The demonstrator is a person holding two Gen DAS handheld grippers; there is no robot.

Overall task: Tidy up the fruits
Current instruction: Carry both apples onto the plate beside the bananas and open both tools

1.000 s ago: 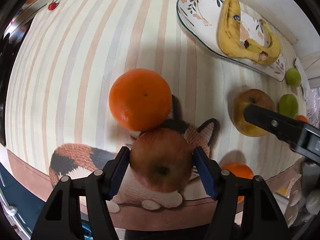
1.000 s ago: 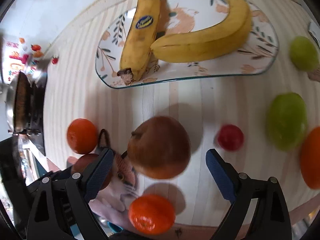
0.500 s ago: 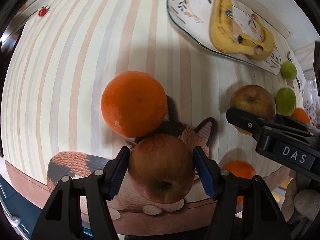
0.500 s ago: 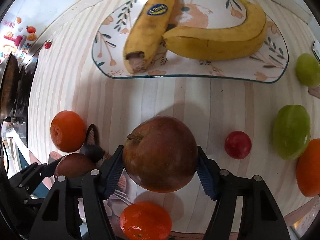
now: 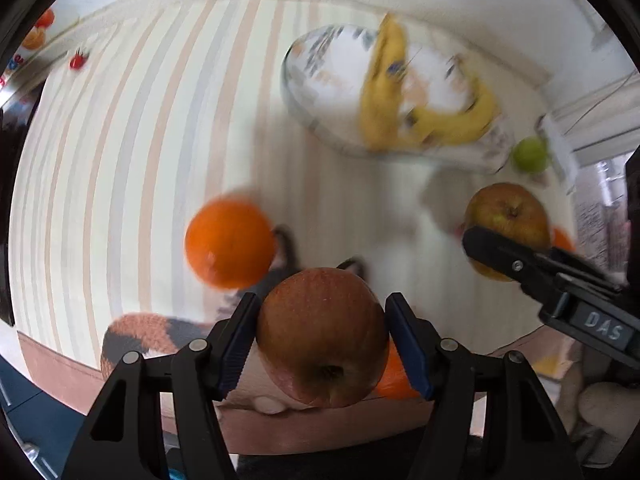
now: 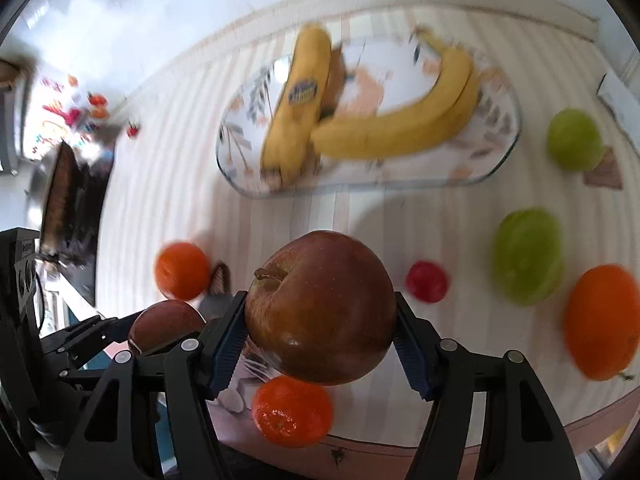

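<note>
My left gripper (image 5: 322, 338) is shut on a red-brown apple (image 5: 322, 334) and holds it above the cat-shaped mat (image 5: 148, 330). My right gripper (image 6: 320, 330) is shut on a second, larger red apple (image 6: 320, 306), lifted off the striped table (image 6: 172, 200); this apple also shows in the left wrist view (image 5: 506, 218). The left gripper's apple shows in the right wrist view (image 6: 164, 324). A glass plate (image 6: 496, 156) with bananas (image 6: 396, 124) lies at the far side.
Oranges lie on the table (image 5: 230, 242) (image 6: 292, 410) (image 6: 600, 322). Two green fruits (image 6: 526, 254) (image 6: 574, 140) and a small red fruit (image 6: 426, 280) lie at the right. A small tomato (image 5: 78, 60) sits far left. The table's front edge runs below the grippers.
My right gripper closed on the larger apple and lifted it. My left gripper rose with its apple, away from the orange. Both views are now motion-blurred.
</note>
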